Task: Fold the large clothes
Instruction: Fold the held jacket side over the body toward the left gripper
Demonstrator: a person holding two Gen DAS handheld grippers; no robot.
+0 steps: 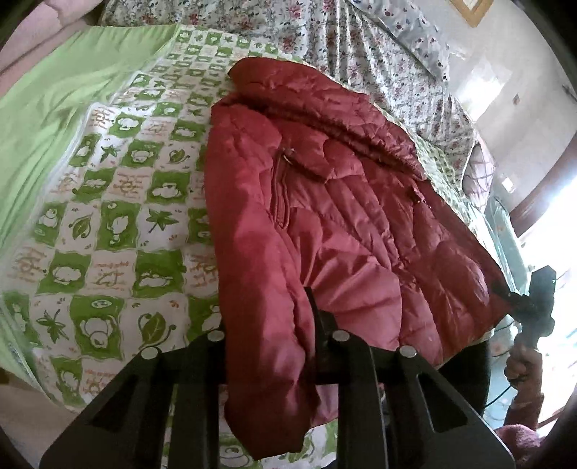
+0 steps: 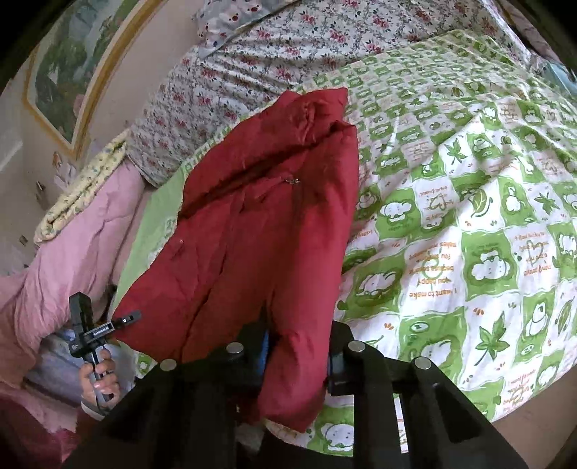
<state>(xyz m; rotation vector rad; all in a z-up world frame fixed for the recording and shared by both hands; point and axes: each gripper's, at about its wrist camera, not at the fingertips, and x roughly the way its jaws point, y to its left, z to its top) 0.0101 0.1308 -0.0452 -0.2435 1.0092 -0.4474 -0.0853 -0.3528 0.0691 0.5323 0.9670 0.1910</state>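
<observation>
A dark red puffer jacket (image 1: 342, 216) lies on the bed, front up, with its zipper showing. My left gripper (image 1: 274, 335) is shut on the jacket's near hem, which bunches over its fingers. In the right wrist view the jacket (image 2: 259, 223) runs away from my right gripper (image 2: 295, 346), which is shut on another part of the hem. Each gripper shows in the other's view: the right gripper (image 1: 505, 294) at the jacket's right corner, the left gripper (image 2: 124, 321) at its left corner.
The jacket rests on a green and white patterned quilt (image 2: 468, 216). A floral sheet (image 2: 252, 72) and a pillow (image 2: 230, 18) lie at the head of the bed. A pink blanket (image 2: 65, 259) is piled at the left. A framed picture (image 2: 72, 65) hangs on the wall.
</observation>
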